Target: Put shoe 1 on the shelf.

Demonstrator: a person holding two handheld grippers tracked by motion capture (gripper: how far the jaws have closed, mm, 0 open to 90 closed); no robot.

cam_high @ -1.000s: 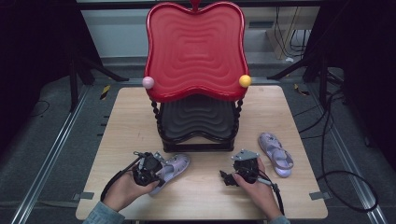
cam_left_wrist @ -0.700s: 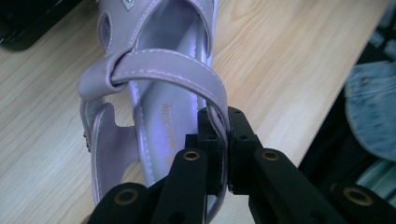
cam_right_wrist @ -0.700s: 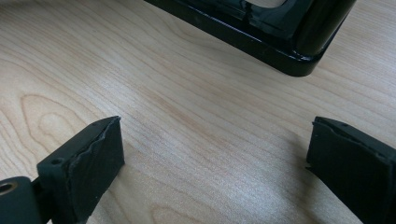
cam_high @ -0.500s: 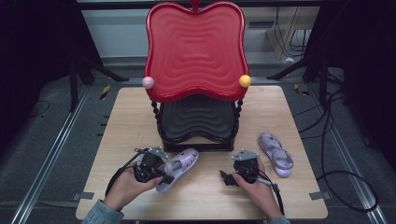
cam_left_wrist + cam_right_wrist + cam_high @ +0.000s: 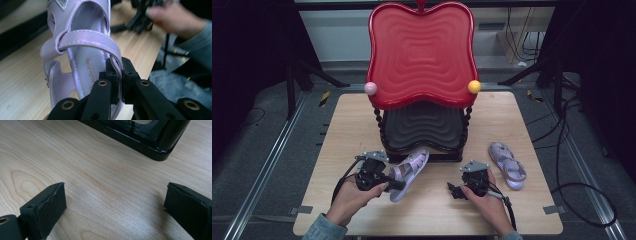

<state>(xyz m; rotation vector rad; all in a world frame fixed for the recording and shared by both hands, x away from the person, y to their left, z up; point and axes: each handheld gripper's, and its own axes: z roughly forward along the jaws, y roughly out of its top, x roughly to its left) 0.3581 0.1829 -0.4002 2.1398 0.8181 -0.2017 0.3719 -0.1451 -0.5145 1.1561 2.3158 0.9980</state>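
- The left gripper point(image 5: 398, 184) has its jaws pressed together on the strap of a lilac sandal point(image 5: 408, 168), pinching it near the heel end.
- In the left gripper view the strap point(image 5: 85, 41) runs down into the narrow gap between the two black pads point(image 5: 113, 82).
- That sandal lies on the wooden table point(image 5: 337, 135), angled, with its toe toward the black base of the two-tier stand point(image 5: 422, 132); whether the toe touches the base is hard to tell.
- The right gripper point(image 5: 453, 191) rests low over the table with its jaws spread wide; in the right gripper view there is bare wood between the pads point(image 5: 50, 206).
- A second lilac sandal point(image 5: 507, 165) lies flat on the table, near the right gripper but apart from it.
- The stand's red top tray point(image 5: 422, 50) overhangs the dark lower tray.
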